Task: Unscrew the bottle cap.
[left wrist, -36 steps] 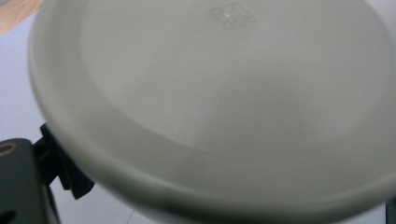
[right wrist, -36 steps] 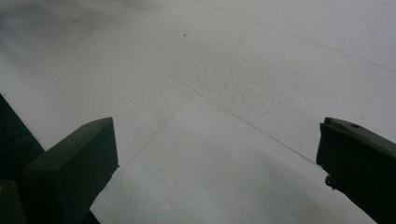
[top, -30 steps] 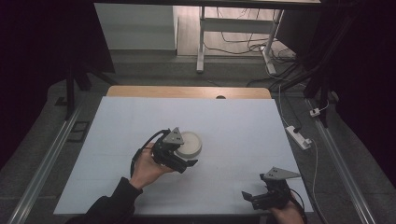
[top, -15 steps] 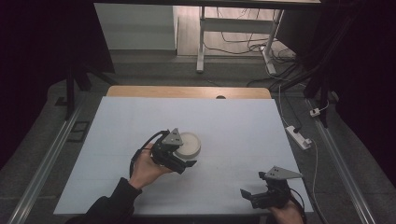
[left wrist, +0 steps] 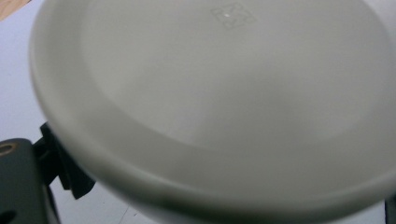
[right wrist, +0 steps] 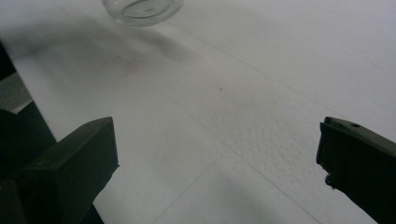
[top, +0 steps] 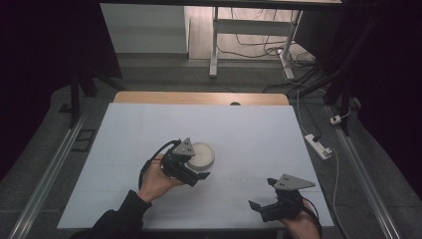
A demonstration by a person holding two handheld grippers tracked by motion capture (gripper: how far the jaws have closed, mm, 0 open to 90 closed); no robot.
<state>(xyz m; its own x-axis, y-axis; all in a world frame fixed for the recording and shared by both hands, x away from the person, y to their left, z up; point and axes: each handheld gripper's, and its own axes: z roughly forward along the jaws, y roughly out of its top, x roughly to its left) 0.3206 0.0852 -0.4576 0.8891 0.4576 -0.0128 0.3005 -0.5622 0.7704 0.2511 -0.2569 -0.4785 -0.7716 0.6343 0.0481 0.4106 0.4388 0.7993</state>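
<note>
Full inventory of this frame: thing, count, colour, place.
Bowl: 1, off-white, table centre-left, between the left tongs' jaws.
Table: 1, white top with a wooden far edge.
Power strip: 1, white, floor right of the table.
Desk frame: 1, white, behind the table, cables under it.
Left tongs: 1, black, at the bowl; grip not clear.
Right tongs: 1, black, near right corner, open, empty.
Hands: 2, at the bottom edge, left, right.

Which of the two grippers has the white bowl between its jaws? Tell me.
The left gripper: its jaws straddle the white bowl mid-table. The right gripper rests open at the table's near edge, jaws bare.
</note>
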